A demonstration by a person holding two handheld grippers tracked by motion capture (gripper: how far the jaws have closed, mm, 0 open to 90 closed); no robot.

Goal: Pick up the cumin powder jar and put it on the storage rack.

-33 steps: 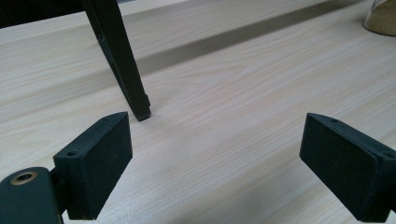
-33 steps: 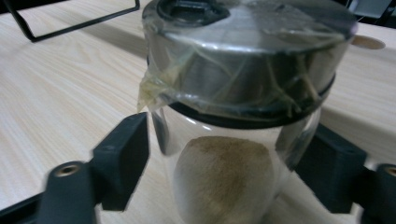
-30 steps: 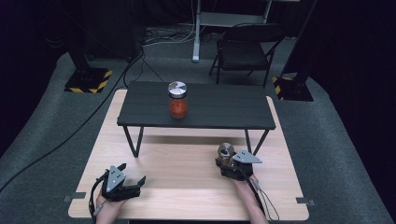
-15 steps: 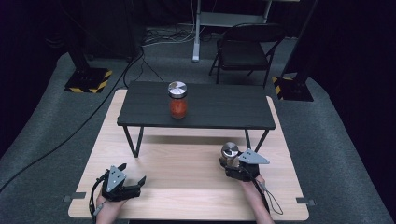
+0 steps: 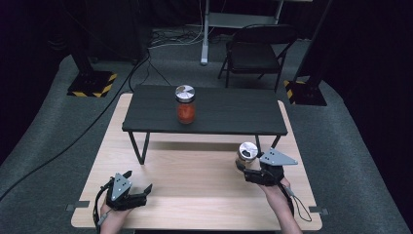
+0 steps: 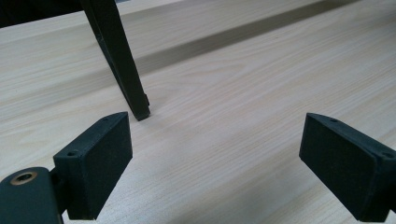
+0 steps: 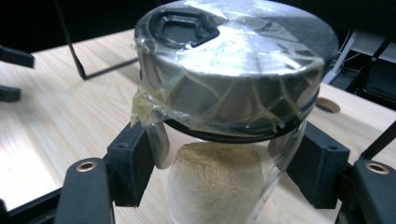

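Pale wooden table [image 5: 195, 195] carries everything. Near edge, left corner: left gripper [image 5: 139, 191] rests low on the wood, jaws spread wide apart, nothing between them; in the left gripper view only bare grain lies between the black pads [image 6: 95, 163], with one black metal leg [image 6: 119, 60] of the stand beyond.

Near edge, right side: right gripper [image 5: 246, 170] clamped on a small clear glass jar with a silver metal lid [image 5: 247, 153]. Right gripper view shows both pads pressing the glass just under the lid, one on each side. Jar holds pale tan powder [image 7: 217, 179]; clear tape wraps over the lid [image 7: 233, 51], which has a black shaped opening on top. Jar upright, long axis vertical, lid pointing up, slightly tipped toward the camera.

Farther back, a low black rectangular stand [image 5: 219, 117] spans the table's far half. On it, near its middle, a second glass jar with red contents and silver lid [image 5: 185, 105], upright, well apart from both grippers.
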